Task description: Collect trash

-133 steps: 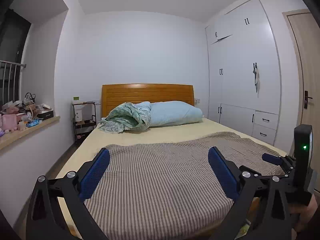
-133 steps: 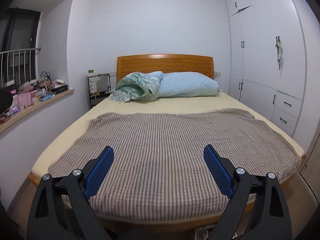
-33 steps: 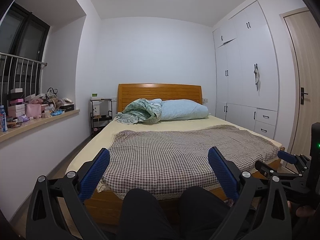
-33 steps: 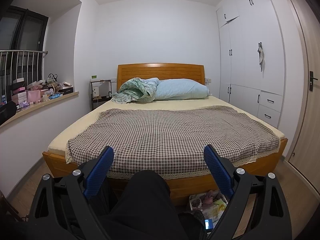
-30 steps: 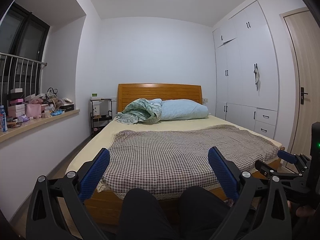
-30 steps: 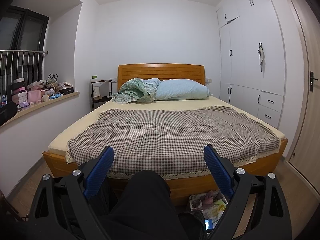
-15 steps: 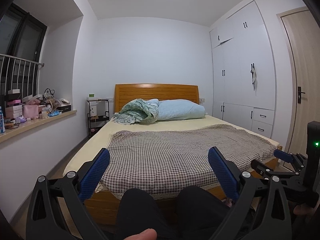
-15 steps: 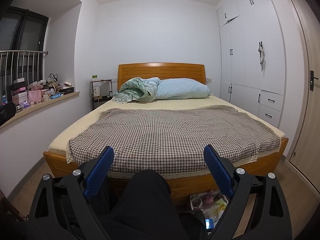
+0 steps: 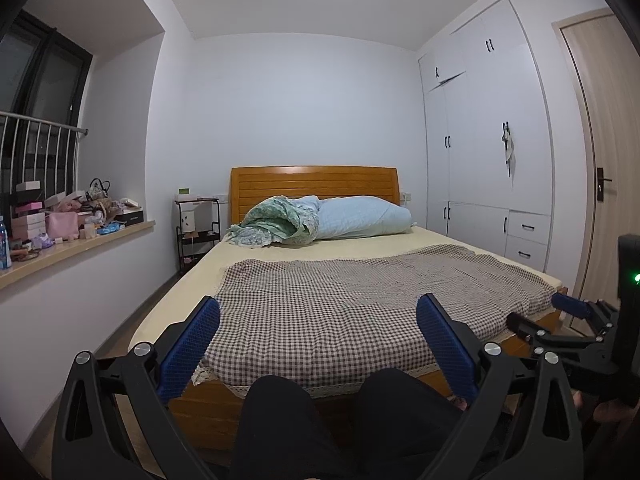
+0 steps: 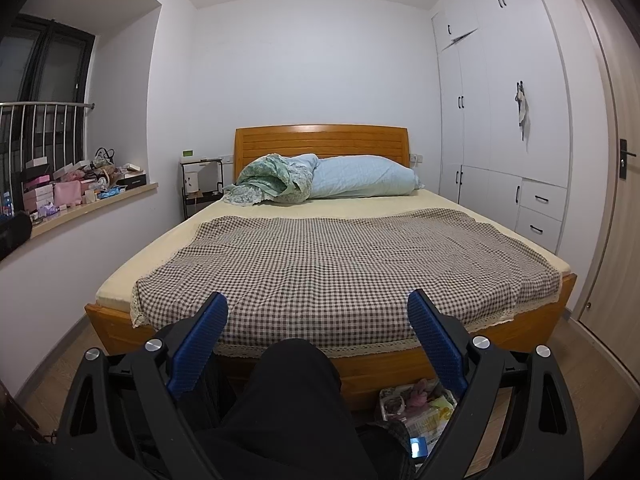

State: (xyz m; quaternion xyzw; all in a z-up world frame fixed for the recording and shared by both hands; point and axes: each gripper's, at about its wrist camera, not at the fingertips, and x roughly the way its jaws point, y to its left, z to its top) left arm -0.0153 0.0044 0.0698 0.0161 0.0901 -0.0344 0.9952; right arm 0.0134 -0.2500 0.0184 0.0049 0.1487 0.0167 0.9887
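Both the left gripper and the right gripper gape wide with nothing between their blue pads, held above the person's dark-trousered knees and facing the wooden bed. A heap of trash lies on the floor at the bed's foot, below the right gripper's right finger.

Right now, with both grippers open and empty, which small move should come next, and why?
Probably lower the right gripper toward the pile of wrappers on the floor at the foot of the bed. It looks like the only trash within reach, and the left gripper faces only the checked blanket.
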